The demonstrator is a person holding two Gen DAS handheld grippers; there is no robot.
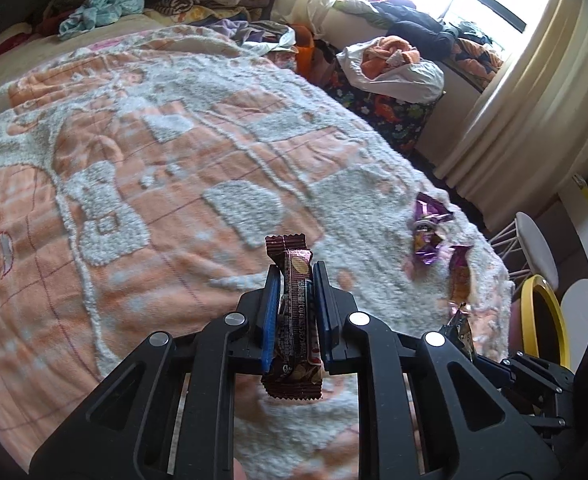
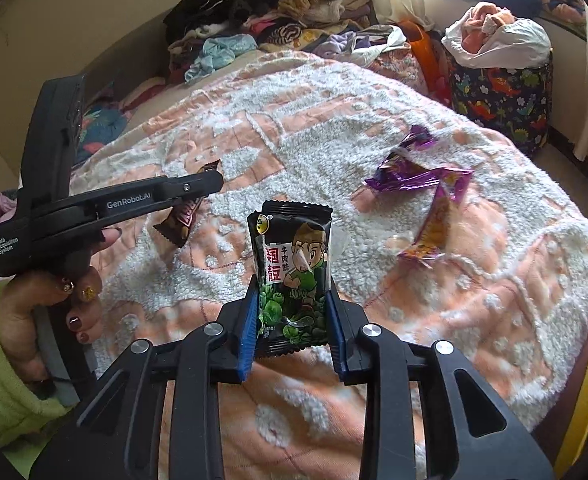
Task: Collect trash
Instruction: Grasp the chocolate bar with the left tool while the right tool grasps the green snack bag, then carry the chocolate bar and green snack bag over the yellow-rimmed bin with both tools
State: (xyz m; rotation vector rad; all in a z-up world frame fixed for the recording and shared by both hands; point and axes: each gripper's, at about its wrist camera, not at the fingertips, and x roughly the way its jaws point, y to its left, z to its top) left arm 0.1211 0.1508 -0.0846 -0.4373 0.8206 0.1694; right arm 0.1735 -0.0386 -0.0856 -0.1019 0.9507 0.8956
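Observation:
My left gripper (image 1: pixel 297 280) is shut on a brown snack bar wrapper (image 1: pixel 294 320) and holds it above the bed; it also shows in the right wrist view (image 2: pixel 185 216), held by the left gripper (image 2: pixel 209 184). My right gripper (image 2: pixel 292 296) is shut on a black and green snack packet (image 2: pixel 289 272) above the blanket. Purple wrappers (image 2: pixel 406 172) and an orange-purple wrapper (image 2: pixel 438 224) lie on the blanket; they also show in the left wrist view (image 1: pixel 428 228) near the bed's right edge.
An orange and white blanket (image 1: pixel 173 160) covers the bed. Piled clothes (image 2: pixel 277 20) lie at its far end. A dinosaur-print basket (image 2: pixel 502 100) with a white bag stands by the window. A yellow-rimmed bin (image 1: pixel 542 316) and a white stool (image 1: pixel 534 244) stand right of the bed.

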